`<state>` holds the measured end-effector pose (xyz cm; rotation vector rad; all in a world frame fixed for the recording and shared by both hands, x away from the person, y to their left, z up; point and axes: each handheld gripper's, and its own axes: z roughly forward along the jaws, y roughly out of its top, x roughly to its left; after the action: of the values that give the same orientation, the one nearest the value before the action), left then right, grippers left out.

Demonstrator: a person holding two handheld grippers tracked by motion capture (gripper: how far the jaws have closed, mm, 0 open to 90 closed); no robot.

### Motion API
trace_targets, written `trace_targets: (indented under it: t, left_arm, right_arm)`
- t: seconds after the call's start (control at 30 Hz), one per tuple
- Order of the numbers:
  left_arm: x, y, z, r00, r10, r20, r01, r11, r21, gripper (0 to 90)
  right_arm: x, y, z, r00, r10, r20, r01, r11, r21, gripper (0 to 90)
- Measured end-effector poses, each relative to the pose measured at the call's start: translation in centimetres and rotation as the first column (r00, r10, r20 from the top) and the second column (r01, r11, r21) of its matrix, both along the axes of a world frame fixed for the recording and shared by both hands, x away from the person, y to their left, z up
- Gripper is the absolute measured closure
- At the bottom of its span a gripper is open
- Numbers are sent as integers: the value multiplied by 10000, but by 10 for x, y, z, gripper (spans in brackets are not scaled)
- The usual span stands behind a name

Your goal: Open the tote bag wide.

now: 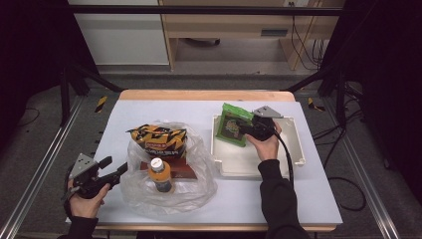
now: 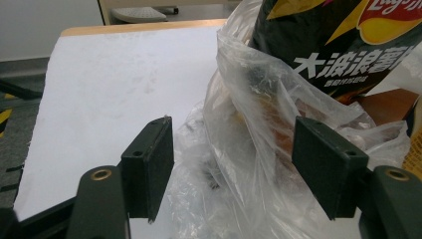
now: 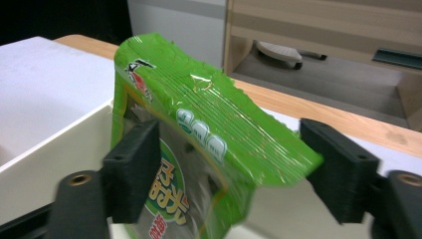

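The right gripper (image 1: 250,130) was over the far left corner of the white tray (image 1: 296,149), and there was the green snack pouch (image 1: 232,124), leaning in that corner of the tray, its top edge raised over the tray's rim. In the right gripper view the pouch (image 3: 199,149) stood tilted between the two black jaws, and the jaws were spread wide: the left pad sat in front of the pouch's printed face, the right pad stood apart from its crinkled top edge. So the right gripper was open, the pouch between its jaws but not pinched.

Over on the near left of the bench (image 1: 149,107), the left gripper (image 1: 114,167) was held low, pointing toward the clear plastic bag (image 1: 199,184). Its jaws were open too. In the left gripper view crumpled film of the bag (image 2: 259,149) sat in the gap between the pads, closer to the right pad; whether it touched that pad I couldn't tell.

Inside the bag lay a black and orange crisp packet (image 1: 158,139), propped on a dark brown box (image 1: 186,170), and at the front stood an orange drink bottle (image 1: 160,174) with a white cap, upright. The bag sat left of the tray, just beside it.
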<state>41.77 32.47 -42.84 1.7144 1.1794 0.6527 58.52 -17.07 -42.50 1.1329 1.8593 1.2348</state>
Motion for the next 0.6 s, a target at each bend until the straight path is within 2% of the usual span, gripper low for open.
trace_targets:
  t: [0.23, 0.37, 0.43, 0.5, 0.6]
  left_arm:
    - [0, -1, 0, 10000, 11, -58, -10, 10000, 89, 325]
    - [0, -1, -1, 10000, 23, -58, -22, 9999, 105, 325]
    - [0, -1, -1, 10000, 23, -73, -22, 9999, 116, 326]
    - [0, -1, -1, 10000, 37, -77, -36, 9999, 124, 327]
    - [-1, -1, 0, 10000, 60, -47, -59, 9999, 151, 329]
  right_arm:
    - [-8, -8, 9, 9990, -422, 166, 423, 9991, -24, 164]
    - [-14, -16, 13, 9958, -834, 387, 829, 9965, 124, 164]
    - [-20, -22, 13, 9938, -1028, 416, 1015, 9943, 313, 211]
    - [-25, -26, 13, 9937, -1116, 87, 1113, 9934, 288, 242]
    - [-30, -26, 13, 9937, -989, -521, 998, 9949, 149, 356]
